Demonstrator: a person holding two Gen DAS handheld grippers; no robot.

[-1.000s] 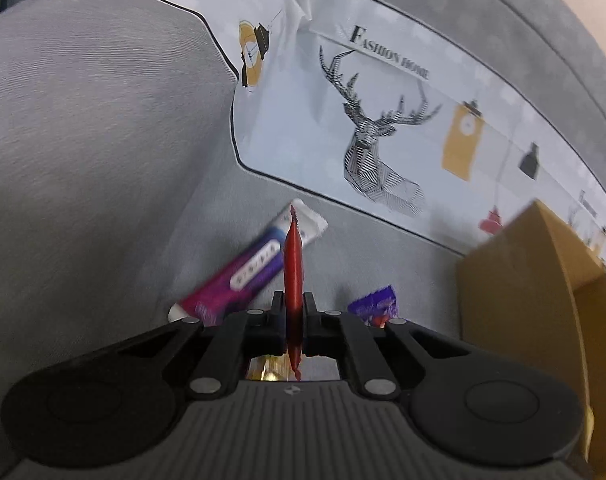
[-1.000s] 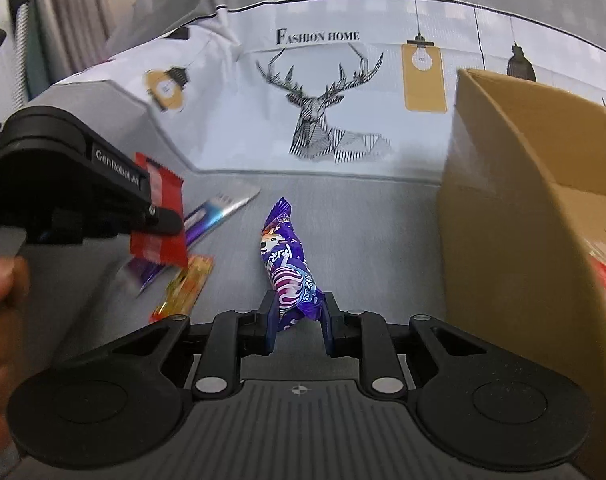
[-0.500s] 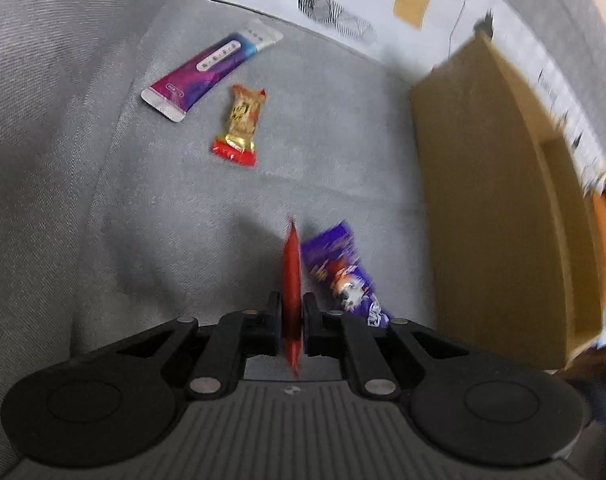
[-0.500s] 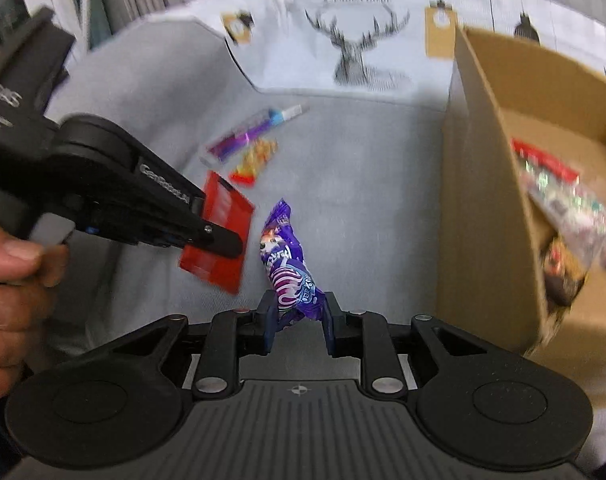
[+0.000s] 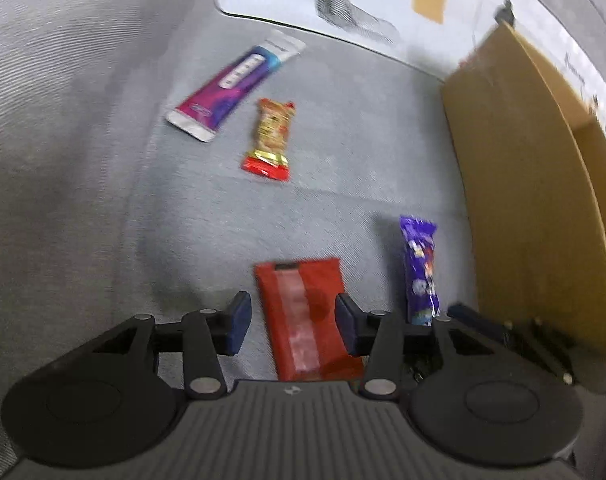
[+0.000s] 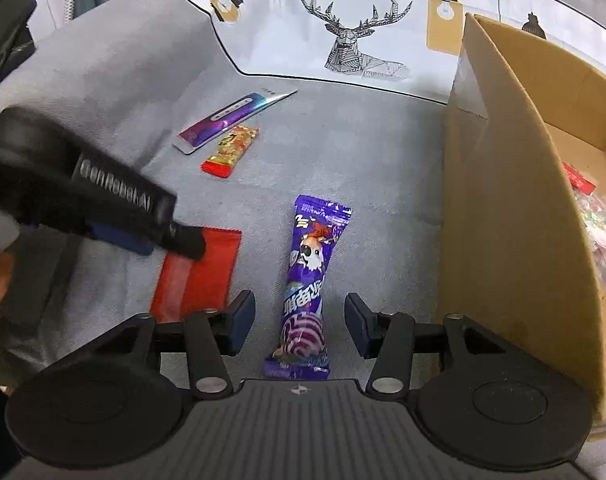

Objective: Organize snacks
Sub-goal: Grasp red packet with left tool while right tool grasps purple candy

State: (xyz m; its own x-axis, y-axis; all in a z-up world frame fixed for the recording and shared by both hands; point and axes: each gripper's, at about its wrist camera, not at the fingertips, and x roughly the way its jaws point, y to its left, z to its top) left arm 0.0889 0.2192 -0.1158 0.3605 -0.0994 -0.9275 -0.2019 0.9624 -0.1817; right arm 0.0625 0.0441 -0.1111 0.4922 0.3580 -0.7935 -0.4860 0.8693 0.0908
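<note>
Both tools gaped wide, empty! Flat red foil packet [image 5: 309,320] lay between the left tool [image 5: 293,322] fingers, purple candy wrapper [image 6: 307,284] between the right tool [image 6: 301,326]. Slick film could have slipped a pinch, snagging the grey sofa cushion [image 6: 343,140] instead.

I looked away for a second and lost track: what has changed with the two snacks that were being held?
Both were let go. The left tool opened, and the red packet now lies flat on the grey cushion. The right tool opened too, leaving the purple candy bag lying beside the cardboard box. The purple tube and the small gold-and-red snack stayed where they were.
</note>
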